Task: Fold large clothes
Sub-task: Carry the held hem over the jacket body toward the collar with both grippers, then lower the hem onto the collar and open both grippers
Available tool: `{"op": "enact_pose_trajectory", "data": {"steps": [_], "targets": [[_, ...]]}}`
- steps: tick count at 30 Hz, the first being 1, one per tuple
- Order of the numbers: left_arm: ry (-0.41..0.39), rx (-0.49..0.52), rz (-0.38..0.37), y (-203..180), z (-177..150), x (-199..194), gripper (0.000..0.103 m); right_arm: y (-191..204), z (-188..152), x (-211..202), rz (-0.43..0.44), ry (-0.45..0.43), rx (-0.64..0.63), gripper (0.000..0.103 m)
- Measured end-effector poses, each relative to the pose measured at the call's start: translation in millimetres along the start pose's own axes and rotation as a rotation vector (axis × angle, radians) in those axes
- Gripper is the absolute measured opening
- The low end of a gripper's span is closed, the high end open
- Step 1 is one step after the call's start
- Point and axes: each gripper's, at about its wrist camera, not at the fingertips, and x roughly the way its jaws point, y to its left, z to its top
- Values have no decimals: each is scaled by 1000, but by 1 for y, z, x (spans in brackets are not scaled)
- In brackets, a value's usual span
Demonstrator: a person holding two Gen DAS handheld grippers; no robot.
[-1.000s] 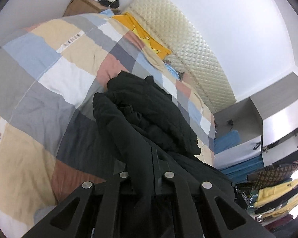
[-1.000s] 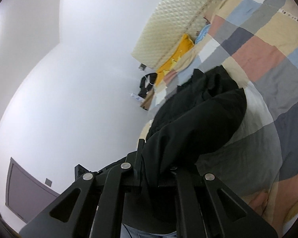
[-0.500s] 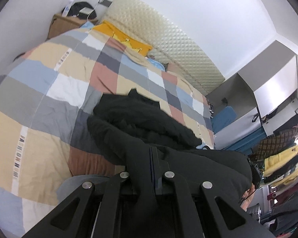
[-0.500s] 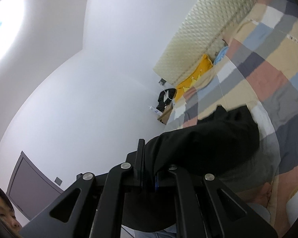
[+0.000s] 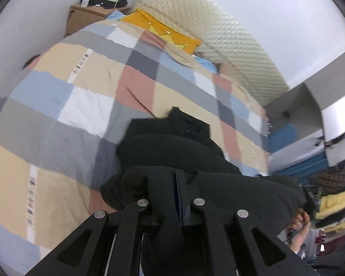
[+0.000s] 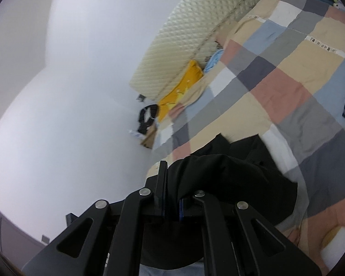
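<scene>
With the left gripper and right gripper each clenched on an edge of the bulky black fabric jacket, it hung bunched over the patchwork checked bedcover, so folding seemed barely begun, with every fold left.

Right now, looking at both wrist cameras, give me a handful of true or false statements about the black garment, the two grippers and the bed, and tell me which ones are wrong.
1. The left gripper is shut on the bulky black garment. True.
2. The right gripper is open and holds nothing. False: it is shut on the same black garment.
3. The garment lies over a patchwork quilt of beige, grey, blue and pink squares. True.
4. The yellow pillow sits at the foot of the bed. False: it lies by the cream quilted headboard.
5. The wooden bedside cabinet has nothing on it. False: a bottle and dark items sit on top.
</scene>
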Motion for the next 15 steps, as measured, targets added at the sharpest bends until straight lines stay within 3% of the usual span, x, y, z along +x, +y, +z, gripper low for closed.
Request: {"op": "enact_pose_trajectory", "data": {"steps": [5,15], "targets": [[-4,-118,18,5,37,29,9,-2,27,36,-94,-10,-1,8],[22,-266,74,32,80,110,9,-42,55,104,-247,16,66,8]]}}
